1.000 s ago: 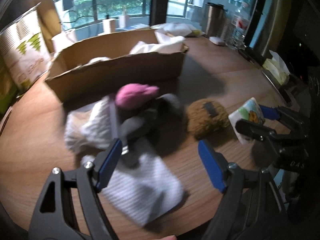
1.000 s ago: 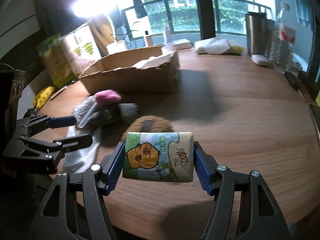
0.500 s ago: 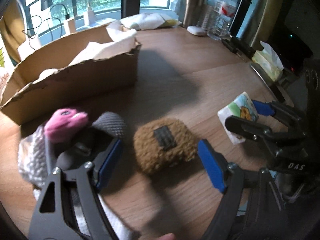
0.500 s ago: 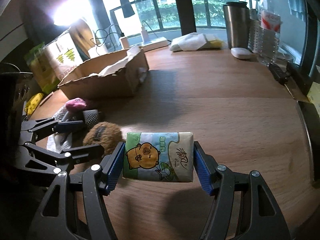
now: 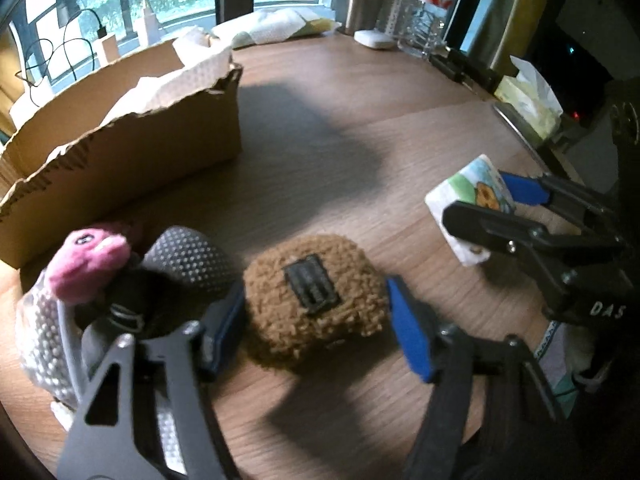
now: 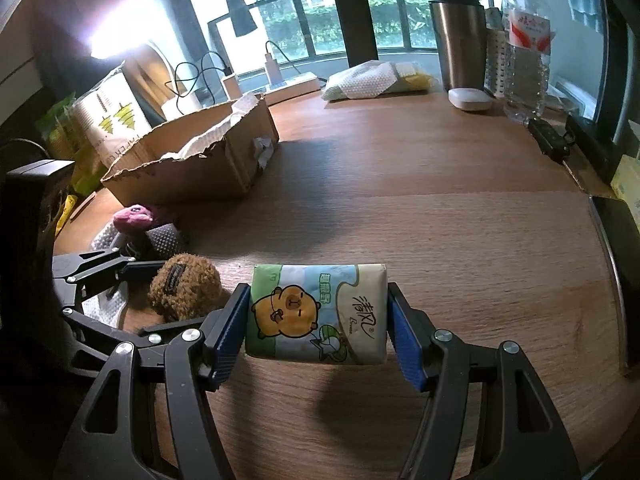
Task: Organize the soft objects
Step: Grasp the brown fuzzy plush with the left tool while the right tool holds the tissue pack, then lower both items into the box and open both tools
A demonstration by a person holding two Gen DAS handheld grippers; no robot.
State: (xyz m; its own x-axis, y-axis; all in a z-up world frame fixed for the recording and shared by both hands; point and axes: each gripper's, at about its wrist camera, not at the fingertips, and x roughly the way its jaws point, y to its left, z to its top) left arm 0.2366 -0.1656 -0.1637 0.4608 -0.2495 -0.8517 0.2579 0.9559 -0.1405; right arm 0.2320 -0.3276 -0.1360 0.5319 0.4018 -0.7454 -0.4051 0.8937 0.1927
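Right gripper: clamped on a tissue pack printed with a cartoon capybara, blue pads pressed to both short ends, pack held level above the wooden table.

Left gripper: jaws spread, straddling a brown fuzzy pouch with a dark sewn label on top. The pouch lies on the table between the blue pads; the left pad sits just beside its edge, the right pad stands slightly apart. No grasp made.

To the left of the left gripper, touching one another: a pink plush toy, a dark dotted soft item, and white knit cloth partly under them. Exact overlaps unclear.

Ahead and left of both grippers: a torn cardboard box holding white paper towels.

Far edge, ahead of the right gripper: steel tumbler, water bottle, folded white cloth.

From the left wrist view, the right gripper with its pack sits to the right of the pouch, well apart from it.
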